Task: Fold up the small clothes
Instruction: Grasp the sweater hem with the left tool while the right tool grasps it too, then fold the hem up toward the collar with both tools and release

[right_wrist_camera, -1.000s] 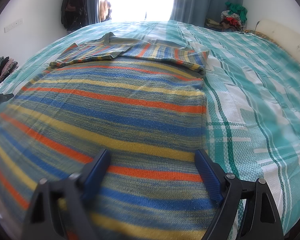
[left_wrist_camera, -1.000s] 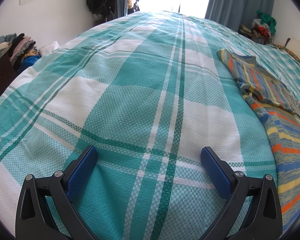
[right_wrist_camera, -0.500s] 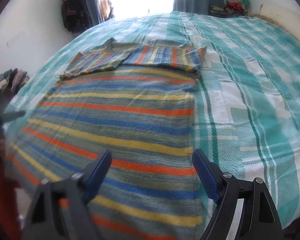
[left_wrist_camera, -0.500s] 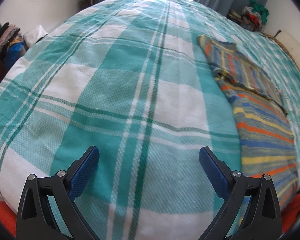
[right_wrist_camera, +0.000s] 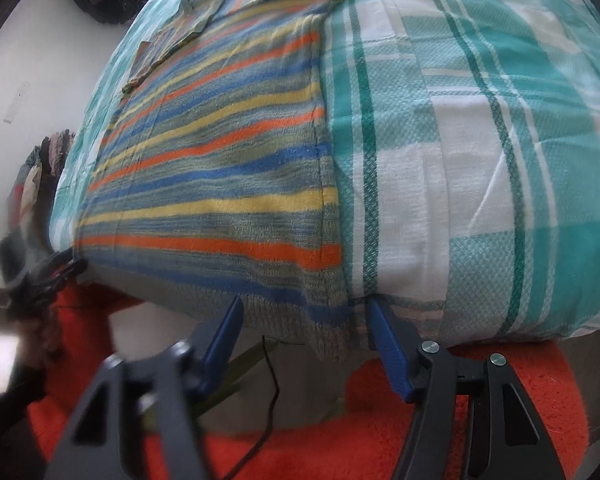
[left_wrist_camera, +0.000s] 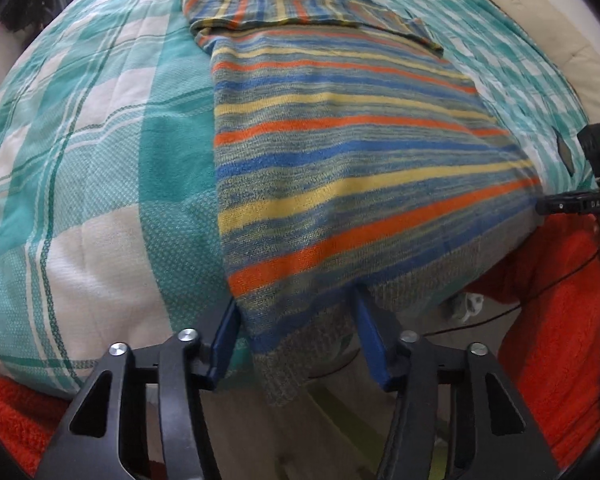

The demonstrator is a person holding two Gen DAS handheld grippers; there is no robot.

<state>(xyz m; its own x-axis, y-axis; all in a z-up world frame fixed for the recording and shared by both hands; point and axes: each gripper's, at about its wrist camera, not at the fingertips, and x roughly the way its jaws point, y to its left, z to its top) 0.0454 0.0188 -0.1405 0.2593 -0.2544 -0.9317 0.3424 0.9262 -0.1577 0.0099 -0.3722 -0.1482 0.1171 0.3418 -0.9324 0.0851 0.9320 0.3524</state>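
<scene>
A striped knit sweater (left_wrist_camera: 340, 152) in orange, blue, yellow and grey lies flat on the bed, sleeves folded across its far end, hem hanging over the near edge. My left gripper (left_wrist_camera: 296, 312) is open, its blue fingers straddling the hem's left corner. In the right wrist view the sweater (right_wrist_camera: 220, 168) fills the left half. My right gripper (right_wrist_camera: 304, 320) is open around the hem's right corner. Neither pair of jaws has closed on the cloth.
The bed has a teal and white plaid cover (left_wrist_camera: 100, 160), also in the right wrist view (right_wrist_camera: 480, 140). An orange fuzzy rug (right_wrist_camera: 380, 440) lies on the floor below the bed edge. A cable (right_wrist_camera: 270, 384) hangs there. Clothes (right_wrist_camera: 40, 168) pile at the left wall.
Both grippers dropped to the bed's near edge and closed in on the sweater's hem corners. The left one swung right from bare cover onto the sweater. Both jaws narrowed but stay open.
</scene>
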